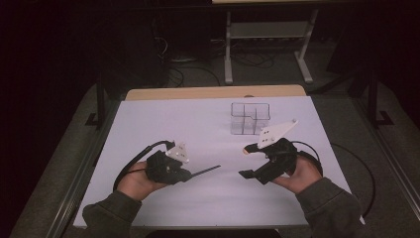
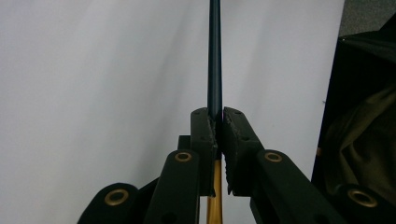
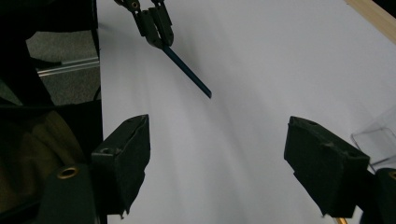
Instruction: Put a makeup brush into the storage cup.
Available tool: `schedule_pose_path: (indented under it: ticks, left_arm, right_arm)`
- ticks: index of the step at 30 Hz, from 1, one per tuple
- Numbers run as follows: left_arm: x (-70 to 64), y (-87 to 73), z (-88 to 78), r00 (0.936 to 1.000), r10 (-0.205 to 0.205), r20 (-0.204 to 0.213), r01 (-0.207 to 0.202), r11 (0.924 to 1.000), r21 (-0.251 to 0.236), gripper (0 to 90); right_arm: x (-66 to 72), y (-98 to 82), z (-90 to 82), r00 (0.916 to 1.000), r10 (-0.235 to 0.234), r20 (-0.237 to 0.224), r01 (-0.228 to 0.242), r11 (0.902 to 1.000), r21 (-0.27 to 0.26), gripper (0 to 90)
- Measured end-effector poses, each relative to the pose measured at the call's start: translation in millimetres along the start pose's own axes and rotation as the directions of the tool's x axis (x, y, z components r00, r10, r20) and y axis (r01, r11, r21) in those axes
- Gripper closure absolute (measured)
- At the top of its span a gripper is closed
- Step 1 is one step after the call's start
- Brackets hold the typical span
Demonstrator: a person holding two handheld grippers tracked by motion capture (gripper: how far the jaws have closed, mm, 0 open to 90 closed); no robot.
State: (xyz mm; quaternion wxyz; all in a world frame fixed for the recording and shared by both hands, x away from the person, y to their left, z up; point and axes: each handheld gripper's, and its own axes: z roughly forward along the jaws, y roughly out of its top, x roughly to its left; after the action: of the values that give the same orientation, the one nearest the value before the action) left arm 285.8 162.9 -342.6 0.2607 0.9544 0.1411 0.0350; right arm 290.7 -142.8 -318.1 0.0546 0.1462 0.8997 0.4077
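Observation:
My left gripper (image 1: 188, 174) is shut on a thin dark blue stick (image 1: 205, 170) that points right and slightly away over the white sheet. In the left gripper view the jaws (image 2: 218, 116) pinch the stick (image 2: 214, 56) near its rear, where a yellow-brown section shows below the pads. My right gripper (image 1: 247, 161) hovers to the right of the stick's tip, jaws wide apart and facing left. In the right gripper view its pads (image 3: 217, 135) stand open with nothing between them. Farther off in that view is the left gripper (image 3: 156, 32) with the stick (image 3: 189, 74).
A clear plastic organiser with compartments (image 1: 250, 118) stands at the back right of the white sheet (image 1: 198, 124), its corner near my right jaw (image 3: 378, 140). A wooden table edge (image 1: 213, 92) runs along the back. Metal rails flank the table.

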Motion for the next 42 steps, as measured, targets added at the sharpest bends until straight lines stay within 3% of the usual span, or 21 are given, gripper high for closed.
schedule_pose_path:
  ticks: [4,5,10,11,17,26,32,42]
  left_arm:
    - [-3.8,6.1,3.7,0.9995,0.031,0.01,-0.031,0.9995,0.001,83.2]
    - [-4.5,7.1,4.4,0.9993,0.034,0.014,-0.034,0.9994,-0.001,83.2]
    - [-10.0,14.6,8.5,0.9971,0.067,0.034,-0.067,0.9977,-0.004,83.2]
    - [-10.9,15.9,9.1,0.9969,0.071,0.033,-0.071,0.9975,-0.002,83.2]
    - [-17.0,24.4,13.8,0.994,0.1,0.045,-0.1,0.995,-0.003,83.2]
    - [-22.0,30.9,18.2,0.9902,0.128,0.055,-0.128,0.9917,-0.004,83.2]
    - [-24.0,34.8,20.2,0.9884,0.139,0.062,-0.139,0.9903,-0.001,83.2]
    - [-29.4,41.0,23.5,0.9811,0.177,0.078,-0.177,0.9842,-0.003,83.2]
  right_arm:
    - [1.7,5.3,7.2,0.9996,-0.017,-0.021,0.017,0.9997,0.015,23.2]
    - [1.3,6.9,10.4,0.9989,-0.039,-0.026,0.04,0.9989,0.024,23.9]
    - [3.5,10.2,18.9,0.9973,-0.045,-0.058,0.048,0.9977,0.048,26.6]
    - [1.7,10.1,21.0,0.9948,-0.078,-0.065,0.081,0.9951,0.056,27.4]
    - [4.0,11.3,27.1,0.9934,-0.068,-0.092,0.075,0.9944,0.075,29.8]
    - [6.7,11.8,36.9,0.9877,-0.096,-0.123,0.11,0.9881,0.108,35.1]
    - [6.6,12.5,43.1,0.9815,-0.115,-0.153,0.134,0.9842,0.116,42.6]
    - [9.4,11.9,55.3,0.9639,-0.146,-0.223,0.181,0.9723,0.148,57.5]
